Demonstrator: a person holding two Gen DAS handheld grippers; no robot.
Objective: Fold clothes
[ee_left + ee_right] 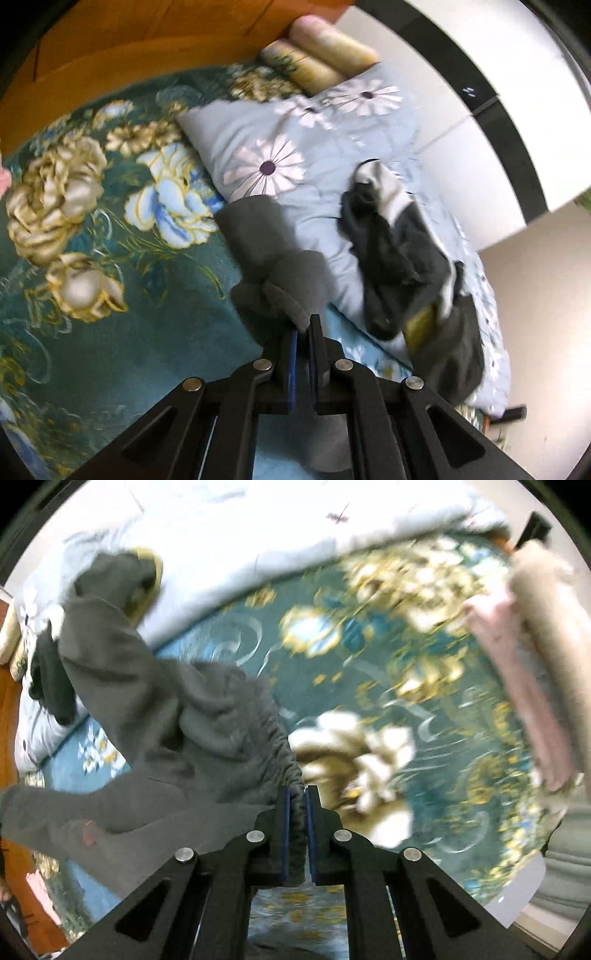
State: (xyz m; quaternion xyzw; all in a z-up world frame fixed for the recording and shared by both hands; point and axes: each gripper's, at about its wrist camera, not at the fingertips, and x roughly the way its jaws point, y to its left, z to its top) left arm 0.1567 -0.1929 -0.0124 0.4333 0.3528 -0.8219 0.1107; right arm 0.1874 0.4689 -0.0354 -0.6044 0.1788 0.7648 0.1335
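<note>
Both grippers grip the same grey garment (177,716), which hangs lifted above the green flowered bedspread (92,229). The right gripper (296,801) has its jaws pressed together on the gathered elastic edge, probably a waistband, with the cloth bunched between the blue pads. The left gripper (303,328) is nipped on a thick fold of the same grey fabric, the jaws nearly closed with cloth between them. The garment looks to be in the middle of being carried or shaken out over the bed, and the blur in the right wrist view fits a hand in motion. To do this well, the person should keep both pinches firm, draw the two held points apart until the cloth hangs flat without twist, and lay it on a bare stretch of bedspread, away from the pale blue quilt (332,147) and the dark pile of clothes (399,254) lying on it. A loose hold on the bulky elastic could let it slip. The left gripper points down and forward across the bed toward the quilt and two rolled pillows (321,55); the right one tilts down over the bedspread, with pink and beige clothes (524,672) at its right edge.
</note>
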